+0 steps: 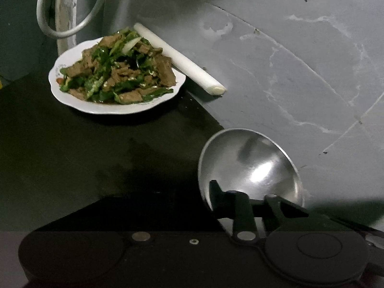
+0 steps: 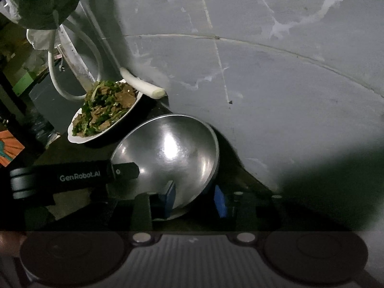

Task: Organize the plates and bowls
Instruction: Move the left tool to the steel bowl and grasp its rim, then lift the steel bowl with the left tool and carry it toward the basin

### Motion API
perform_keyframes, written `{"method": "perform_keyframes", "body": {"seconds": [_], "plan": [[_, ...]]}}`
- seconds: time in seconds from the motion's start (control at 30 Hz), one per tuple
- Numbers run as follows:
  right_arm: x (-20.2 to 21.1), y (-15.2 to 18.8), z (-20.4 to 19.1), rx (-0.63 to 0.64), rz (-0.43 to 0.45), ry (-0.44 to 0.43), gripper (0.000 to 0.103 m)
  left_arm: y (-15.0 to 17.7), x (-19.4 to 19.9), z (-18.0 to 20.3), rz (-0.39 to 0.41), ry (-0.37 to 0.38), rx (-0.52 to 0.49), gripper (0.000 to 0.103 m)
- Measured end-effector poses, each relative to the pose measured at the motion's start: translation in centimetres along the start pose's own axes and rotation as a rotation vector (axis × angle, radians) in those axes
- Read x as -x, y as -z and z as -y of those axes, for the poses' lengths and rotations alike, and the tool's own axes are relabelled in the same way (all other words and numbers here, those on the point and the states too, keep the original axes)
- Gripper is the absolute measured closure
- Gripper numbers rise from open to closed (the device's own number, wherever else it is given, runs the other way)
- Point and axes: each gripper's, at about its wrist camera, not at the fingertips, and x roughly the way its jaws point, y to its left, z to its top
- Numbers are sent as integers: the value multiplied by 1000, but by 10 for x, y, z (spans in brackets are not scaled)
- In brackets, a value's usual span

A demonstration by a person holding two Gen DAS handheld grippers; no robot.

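A shiny steel bowl (image 1: pixel 249 160) (image 2: pixel 172 148) stands steeply tilted, its mouth toward me, at the black counter's far edge by the grey wall. My left gripper (image 1: pixel 206 192) (image 2: pixel 124 170) comes in from the left and is shut on the bowl's left rim, one finger inside it. My right gripper (image 2: pixel 195 200) straddles the near rim. Its blue inner pad (image 2: pixel 170 196) lies against the inside, while the outer pad (image 2: pixel 220 204) stands a little off the wall. A white plate (image 1: pixel 72 100) (image 2: pixel 79 139) piled with meat and green peppers sits further left.
A white leek stalk (image 1: pixel 182 60) (image 2: pixel 144 85) lies behind the plate against the grey wall (image 1: pixel 288 72). A pale hose (image 1: pixel 69 12) (image 2: pixel 79 55) loops down past the counter's left end. The black counter (image 1: pixel 96 156) spreads dark before the plate.
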Motion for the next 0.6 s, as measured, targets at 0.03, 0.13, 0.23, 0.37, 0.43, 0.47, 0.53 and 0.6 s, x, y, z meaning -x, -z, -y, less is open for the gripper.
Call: {"method": "perform_keyframes", "body": {"seconds": [0.03, 0.13, 0.23, 0.37, 0.43, 0.47, 0.53, 0.6], "plan": [[0, 0, 0, 0, 0, -2, 67, 1, 1, 0, 4, 10, 2, 82], [0, -2, 3, -3, 0, -11, 71, 3, 2, 4, 7, 9, -16, 88], [0, -2, 2, 14, 2, -12, 73, 6, 6, 2, 16, 3, 4, 90], [3, 0, 0, 29, 6, -24, 76, 8, 18, 2, 46, -6, -7, 90], [6, 1, -3, 39, 11, -33, 76, 8, 27, 2, 63, -10, -8, 90], [8, 1, -5, 44, 13, -37, 76, 8, 31, 3, 71, -10, -6, 90], [13, 1, -8, 45, 18, -46, 76, 8, 43, 3, 91, -12, -6, 90], [20, 1, -10, 44, 29, -60, 76, 10, 55, 4, 111, -15, -7, 90]]}}
